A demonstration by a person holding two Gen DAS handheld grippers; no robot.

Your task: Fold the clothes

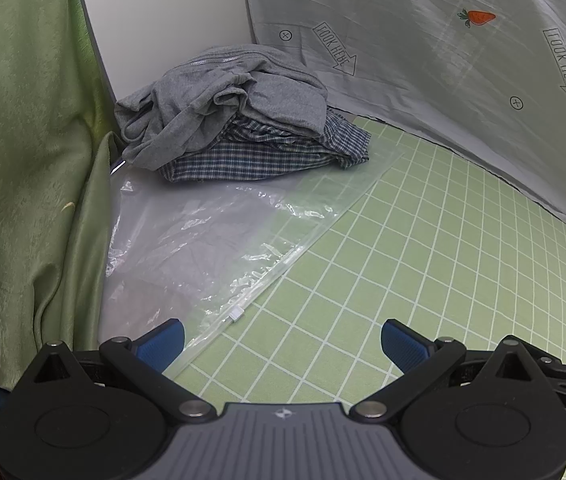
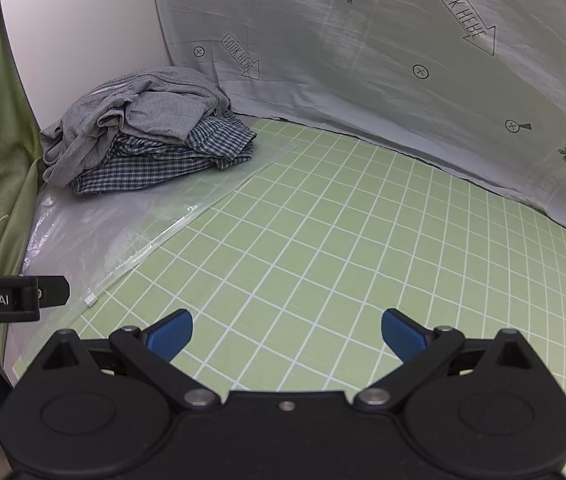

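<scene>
1. Container: one clear plastic zip bag [image 1: 203, 240], lying flat along the left edge of the green grid mat [image 1: 423, 260]. I see nothing inside it. Its white slider [image 1: 236, 314] sits on the seal near my left gripper; the bag's far end is pinned under the clothes.

2. Left gripper [image 1: 281, 340]: jaws spread wide, holding nothing. I read its left blue pad [image 1: 163, 342] as lying over the near corner of the bag, though I cannot tell whether it touches; the right pad is over bare mat.

3. Right gripper [image 2: 287, 334]: jaws spread wide, empty, both blue pads [image 2: 173, 334] over bare mat near its front edge. The left gripper's black body shows at the left border of this view.

4. Clothes, item one: grey zip sweatshirt [image 1: 227, 96], crumpled and unfolded, zipper [image 1: 207, 61] showing along its top. It lies on the heap at the far left corner of the mat, against the white wall panel [image 1: 163, 12].

5. Clothes, item two: blue-and-white plaid shirt [image 1: 267, 152], bunched beneath the sweatshirt, its edges sticking out toward the front and right, resting on the bag's far end.

6. Surroundings: a pale grey sheet [image 2: 363, 60] printed with carrots and arrows hangs along the mat's far edge; a green curtain [image 1: 23, 160] drapes down the left side.
</scene>
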